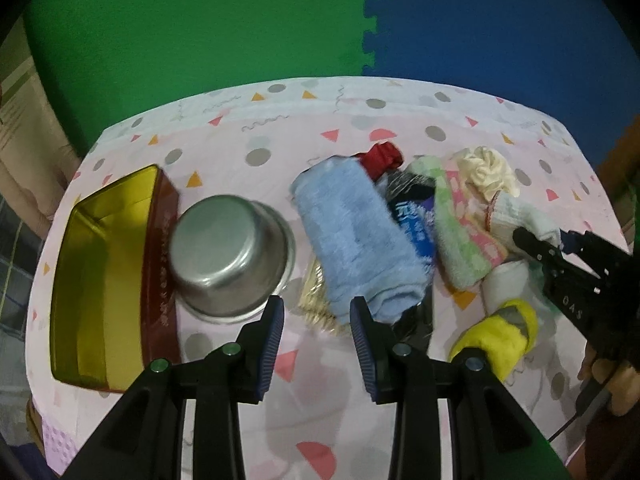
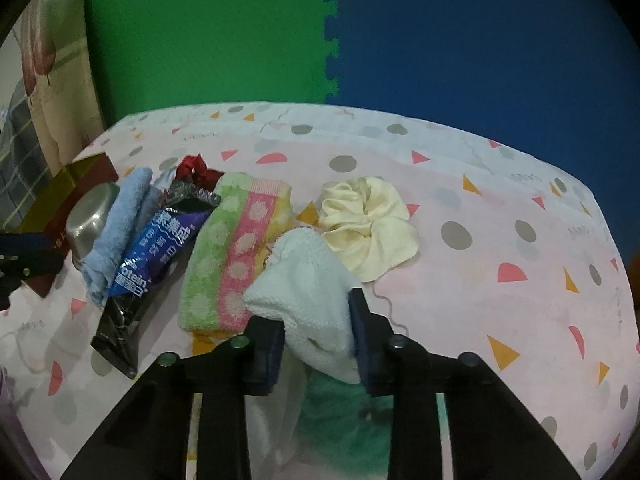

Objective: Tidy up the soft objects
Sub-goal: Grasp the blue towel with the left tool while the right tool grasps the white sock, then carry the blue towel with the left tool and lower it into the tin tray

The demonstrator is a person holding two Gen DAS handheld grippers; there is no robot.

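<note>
Clamped between the two pads of the right gripper [image 2: 316,334] is a white knitted cloth [image 2: 308,292], its bunched end hanging out past the fingertips over the patterned pink tablecloth [image 2: 500,208]. Taking the striped green-pink-yellow towel [image 2: 236,248] as the landmark: the white cloth touches its right edge, and a cream scrunchie [image 2: 368,224] lies just right of it, beyond the white cloth. Left of the towel lies a dark snack packet with blue print [image 2: 148,264], touching a rolled blue towel [image 2: 116,232] farther left. A red fabric bow [image 2: 194,170] sits at the far end of the packet, just behind the towel's left corner. Farther left still stand an upturned steel bowl [image 1: 228,248] and, beside it, a gold-lined tin box [image 1: 100,276] with red walls.

From the left wrist view, the left gripper [image 1: 316,320] hovers with its pads spread apart and nothing between them, its right pad close to the near end of the blue towel. A yellow fuzzy item [image 1: 496,336] lies on the near side of the striped towel, well apart from the bowl. A gold foil wrapper [image 1: 316,296] peeks from under the blue towel.
</note>
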